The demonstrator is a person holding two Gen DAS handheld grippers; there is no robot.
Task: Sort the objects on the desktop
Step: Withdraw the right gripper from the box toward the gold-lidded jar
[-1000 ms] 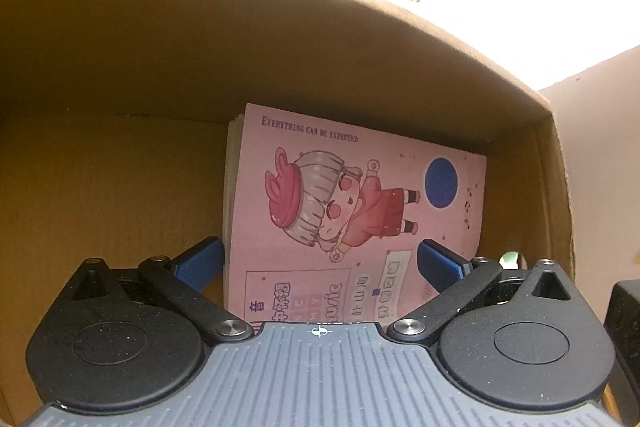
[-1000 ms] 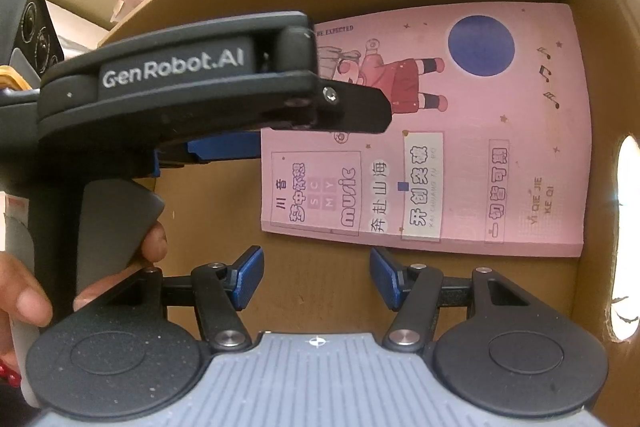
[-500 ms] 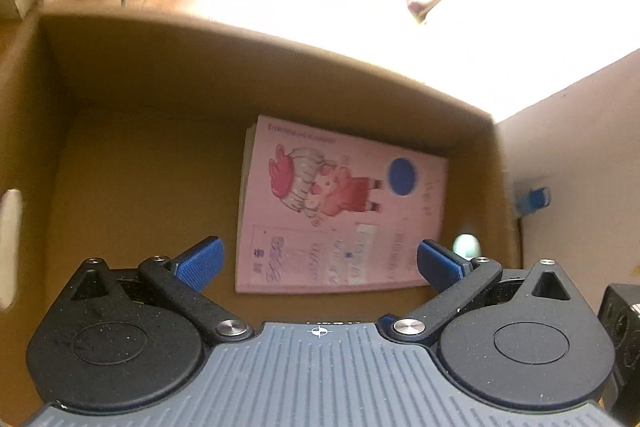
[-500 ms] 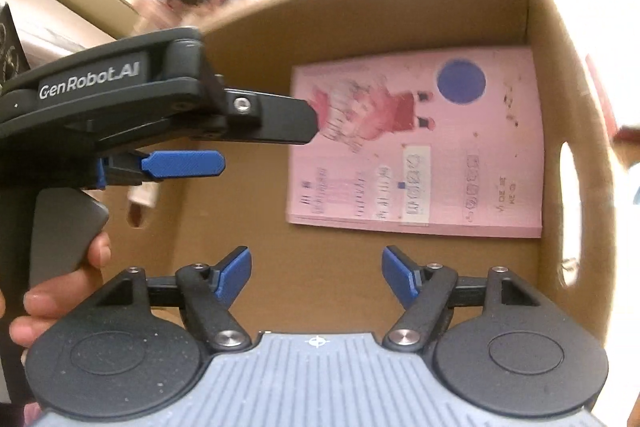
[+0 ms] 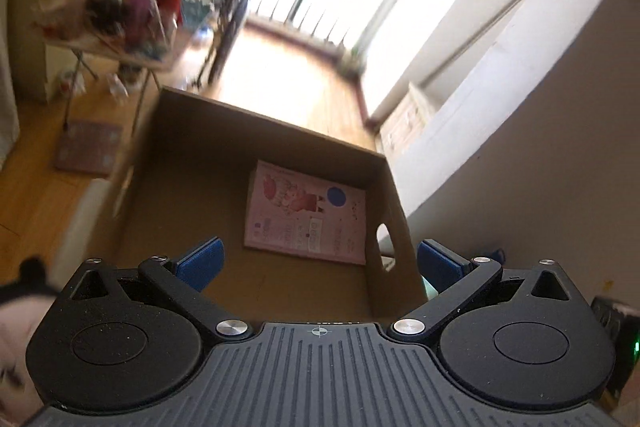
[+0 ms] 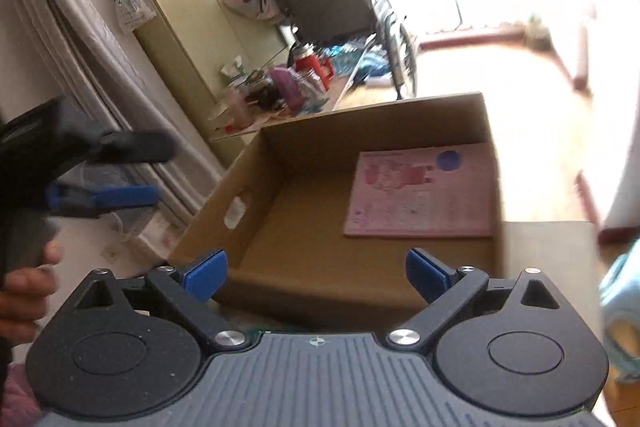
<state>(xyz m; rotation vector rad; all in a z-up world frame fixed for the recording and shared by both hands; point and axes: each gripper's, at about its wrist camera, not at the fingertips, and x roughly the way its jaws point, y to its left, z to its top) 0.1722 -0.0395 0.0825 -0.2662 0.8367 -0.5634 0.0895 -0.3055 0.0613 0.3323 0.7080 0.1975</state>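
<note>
A pink notebook [image 5: 306, 213] with a cartoon figure and a blue disc lies flat on the floor of a brown cardboard box [image 5: 184, 183], against its right wall. My left gripper [image 5: 318, 261] hangs open above the box's near rim, nothing between its blue pads. In the right wrist view the notebook [image 6: 420, 191] lies in the same box [image 6: 304, 131]. My right gripper [image 6: 316, 271] hovers over the near wall, its jaws opening wide and empty. The left gripper [image 6: 120, 171] shows at the left edge of that view, held by a hand [image 6: 24, 287].
A cluttered folding table [image 6: 280, 95] and a green cabinet [image 6: 168, 11] stand beyond the box, with a wheelchair [image 6: 340, 11] by the bright window. A pale wall [image 5: 520, 155] runs along the right of the box. Something light blue [image 6: 620, 299] sits at the right edge.
Both grippers have risen out of the box and pulled back, so the whole box and room now show. The right gripper's jaws have spread wider. The notebook stays on the box floor.
</note>
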